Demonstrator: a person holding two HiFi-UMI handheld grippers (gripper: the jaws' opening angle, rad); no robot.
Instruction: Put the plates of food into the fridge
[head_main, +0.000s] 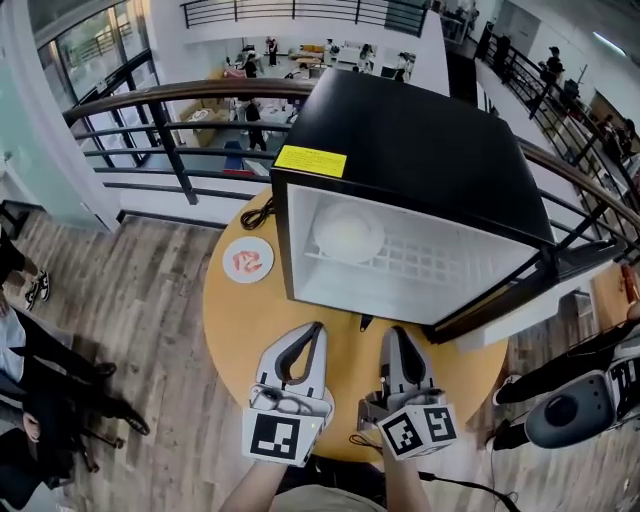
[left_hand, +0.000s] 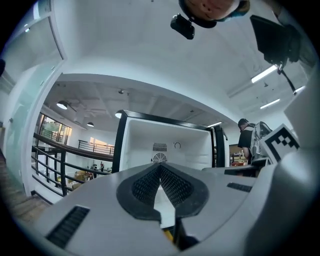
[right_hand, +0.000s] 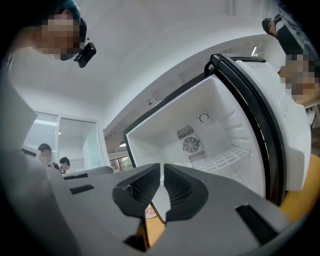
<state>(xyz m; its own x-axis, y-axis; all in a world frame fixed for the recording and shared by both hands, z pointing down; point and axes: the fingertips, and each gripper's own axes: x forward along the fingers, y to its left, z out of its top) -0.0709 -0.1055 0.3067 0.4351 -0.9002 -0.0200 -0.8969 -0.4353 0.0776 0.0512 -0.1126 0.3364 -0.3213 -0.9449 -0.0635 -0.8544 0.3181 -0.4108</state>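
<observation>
Tabletop (head_main: 235, 330), round and wooden, carries a black mini fridge (head_main: 400, 140) whose door (head_main: 520, 290) stands swung open to the right, showing a white interior with a wire shelf (head_main: 430, 262). In front of the opening, near the table's close edge, the person holds both grippers side by side, pointing level toward the fridge. The left gripper (head_main: 318, 327) has its jaws pressed together with nothing between them, as its own view confirms (left_hand: 160, 166). The right gripper (head_main: 395, 332) is all but closed, only a thin slit showing between its pads (right_hand: 162, 166), and it too is empty. One plate of pale food (head_main: 348, 235) sits inside the fridge on the left part of the shelf, ahead of the left gripper and well apart from it. A smaller plate of reddish food (head_main: 248, 261) lies on the table just left of the fridge, ahead and to the left of the left gripper, clear of both jaws.
</observation>
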